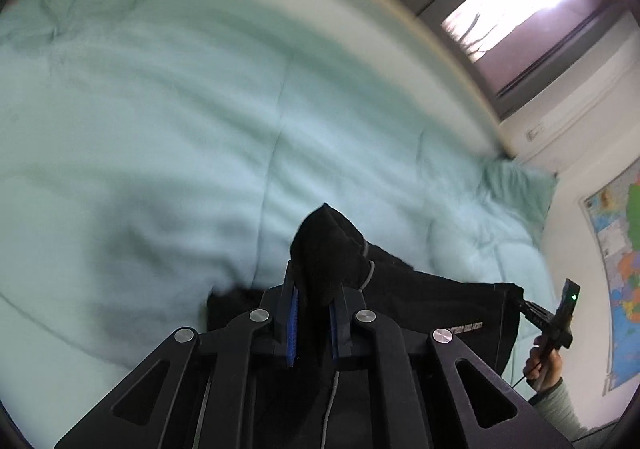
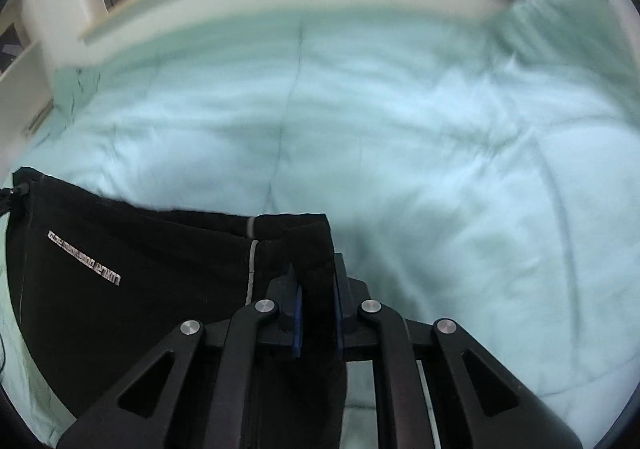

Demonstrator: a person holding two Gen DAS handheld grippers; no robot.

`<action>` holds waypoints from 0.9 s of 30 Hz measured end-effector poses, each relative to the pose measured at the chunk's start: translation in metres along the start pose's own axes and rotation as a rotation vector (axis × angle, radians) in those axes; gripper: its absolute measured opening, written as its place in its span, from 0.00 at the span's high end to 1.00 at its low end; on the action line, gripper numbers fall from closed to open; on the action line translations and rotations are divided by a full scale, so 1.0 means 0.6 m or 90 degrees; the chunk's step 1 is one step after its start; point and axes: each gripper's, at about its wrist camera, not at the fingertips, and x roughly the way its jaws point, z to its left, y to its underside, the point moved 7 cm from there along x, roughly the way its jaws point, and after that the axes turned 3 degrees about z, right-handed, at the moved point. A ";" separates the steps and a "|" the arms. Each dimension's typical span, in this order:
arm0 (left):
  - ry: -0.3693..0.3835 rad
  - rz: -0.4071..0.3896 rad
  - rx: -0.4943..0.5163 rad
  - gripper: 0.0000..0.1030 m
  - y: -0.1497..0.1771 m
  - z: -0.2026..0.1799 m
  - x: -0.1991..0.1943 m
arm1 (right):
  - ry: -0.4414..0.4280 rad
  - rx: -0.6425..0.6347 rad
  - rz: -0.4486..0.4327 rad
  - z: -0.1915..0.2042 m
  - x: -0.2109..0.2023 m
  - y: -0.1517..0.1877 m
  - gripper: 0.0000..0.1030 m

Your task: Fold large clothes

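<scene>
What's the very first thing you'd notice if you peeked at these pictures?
The black garment stands out against the pale green quilt covering the bed. Each gripper pinches a bunch of its cloth: the left gripper low in its own view, the right gripper likewise. A colourful map hangs on the wall at the far right.

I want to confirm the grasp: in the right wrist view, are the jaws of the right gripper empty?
No, the right gripper is shut on a bunched fold of the black garment, which rises between its blue pads.
</scene>
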 end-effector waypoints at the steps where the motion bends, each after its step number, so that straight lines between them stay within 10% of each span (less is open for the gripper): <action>1: -0.006 -0.017 0.004 0.89 -0.016 -0.008 -0.005 | 0.014 -0.007 -0.012 0.004 -0.002 -0.018 0.88; 5: -0.051 -0.009 -0.035 0.88 -0.045 0.024 0.054 | 0.044 0.010 0.029 0.009 0.094 -0.057 0.88; 12: -0.143 0.139 -0.100 0.84 0.039 0.143 0.230 | 0.046 0.028 0.193 0.019 0.287 0.042 0.87; 17: -0.083 0.138 -0.165 0.64 0.019 0.166 0.217 | 0.025 0.054 0.202 0.002 0.274 0.037 0.81; 21: -0.050 0.111 -0.222 0.55 0.013 0.187 0.162 | -0.009 0.141 0.178 -0.044 0.210 0.034 0.58; 27: -0.129 0.082 -0.196 0.54 0.031 0.193 0.062 | -0.025 0.146 0.118 -0.038 0.050 0.061 0.56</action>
